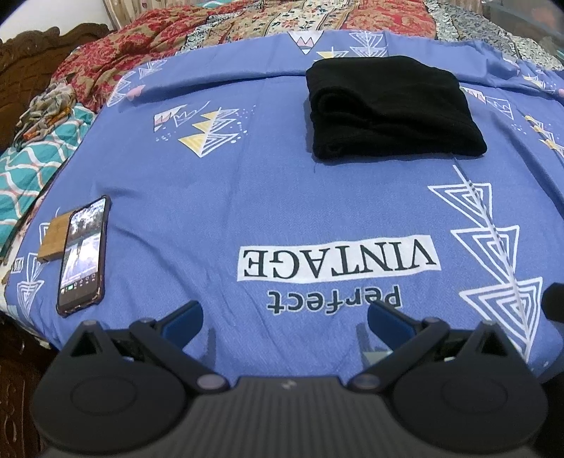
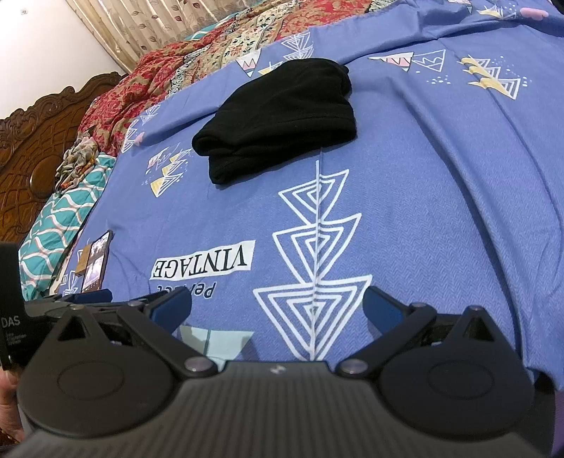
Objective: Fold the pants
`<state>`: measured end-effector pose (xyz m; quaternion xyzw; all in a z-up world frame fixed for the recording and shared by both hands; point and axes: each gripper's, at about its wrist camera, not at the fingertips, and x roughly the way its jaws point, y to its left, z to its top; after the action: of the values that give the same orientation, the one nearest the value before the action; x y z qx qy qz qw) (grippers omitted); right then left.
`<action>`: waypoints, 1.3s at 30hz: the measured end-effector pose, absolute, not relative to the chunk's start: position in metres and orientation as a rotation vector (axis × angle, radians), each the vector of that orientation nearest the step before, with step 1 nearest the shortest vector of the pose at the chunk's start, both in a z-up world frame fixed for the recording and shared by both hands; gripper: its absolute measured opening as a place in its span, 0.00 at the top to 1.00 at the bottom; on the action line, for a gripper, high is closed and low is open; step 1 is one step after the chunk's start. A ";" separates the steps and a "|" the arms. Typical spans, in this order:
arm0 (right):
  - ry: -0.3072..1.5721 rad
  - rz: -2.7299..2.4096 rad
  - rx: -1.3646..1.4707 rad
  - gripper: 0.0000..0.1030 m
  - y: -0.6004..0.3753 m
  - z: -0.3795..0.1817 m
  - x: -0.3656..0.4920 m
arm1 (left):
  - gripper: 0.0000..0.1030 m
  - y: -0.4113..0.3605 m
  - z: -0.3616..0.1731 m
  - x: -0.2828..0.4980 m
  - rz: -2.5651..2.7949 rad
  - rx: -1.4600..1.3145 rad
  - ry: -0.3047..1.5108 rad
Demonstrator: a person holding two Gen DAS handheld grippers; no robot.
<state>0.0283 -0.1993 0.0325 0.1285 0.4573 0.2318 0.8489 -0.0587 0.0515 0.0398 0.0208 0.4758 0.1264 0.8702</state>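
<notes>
Pants (image 1: 391, 109), black and folded into a thick compact stack, lie on the blue bedsheet (image 1: 282, 197) well ahead of both grippers, touched by neither. The left gripper (image 1: 284, 319) hovers low over the near edge of the bed, its blue-padded fingers (image 1: 185, 319) spread wide with nothing between them. The right gripper (image 2: 276, 310) sits just beside it at the same near edge, likewise released and empty; the left unit's dark body shows at the left margin of the right wrist view.

Under the grippers the sheet carries upside-down lettering "perfect VINTAGE" (image 1: 336, 262) and a column of white nested triangles (image 2: 317, 246). To the left, near the bed's side edge, a smartphone (image 1: 84, 255) with a lit screen lies propped partly on a small brown block (image 1: 53, 237). Beyond it lies a teal and white patterned cover (image 1: 33, 165) with a crumpled printed cloth (image 1: 49, 105) on top. Past the pants, a red floral quilt (image 1: 148, 45) is bunched along the far side. A carved wooden headboard (image 2: 31, 141) and a leaf-print curtain (image 2: 141, 24) stand behind
</notes>
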 end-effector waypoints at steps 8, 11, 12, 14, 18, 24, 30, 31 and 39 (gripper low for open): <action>0.964 0.493 0.277 0.00 -0.204 0.032 0.031 | 0.00 0.052 0.042 -0.059 0.270 0.044 0.984; 0.965 0.494 0.277 0.00 -0.205 0.032 0.032 | 0.00 0.053 0.041 -0.058 0.284 0.046 0.990; 0.965 0.494 0.277 0.00 -0.205 0.032 0.032 | 0.00 0.053 0.040 -0.058 0.288 0.046 0.992; 0.964 0.494 0.277 0.00 -0.205 0.032 0.032 | 0.00 0.055 0.040 -0.058 0.292 0.041 0.993; 0.963 0.495 0.276 0.00 -0.204 0.032 0.032 | 0.00 0.056 0.043 -0.058 0.302 0.046 0.985; 0.956 0.497 0.271 0.00 -0.206 0.033 0.032 | 0.00 0.061 0.046 -0.056 0.323 0.042 0.985; 0.934 0.501 0.264 0.00 -0.207 0.041 0.031 | 0.00 0.065 0.052 -0.053 0.334 0.037 0.974; 0.929 0.503 0.264 0.00 -0.208 0.043 0.033 | 0.00 0.066 0.054 -0.052 0.336 0.038 0.973; 0.895 0.524 0.251 0.00 -0.201 0.066 0.041 | 0.00 0.069 0.064 -0.051 0.349 0.032 0.954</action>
<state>0.0414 -0.2012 0.0660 0.1196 0.4266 0.2499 0.8610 -0.0510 0.0685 0.0642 0.0153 0.4569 0.1673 0.8735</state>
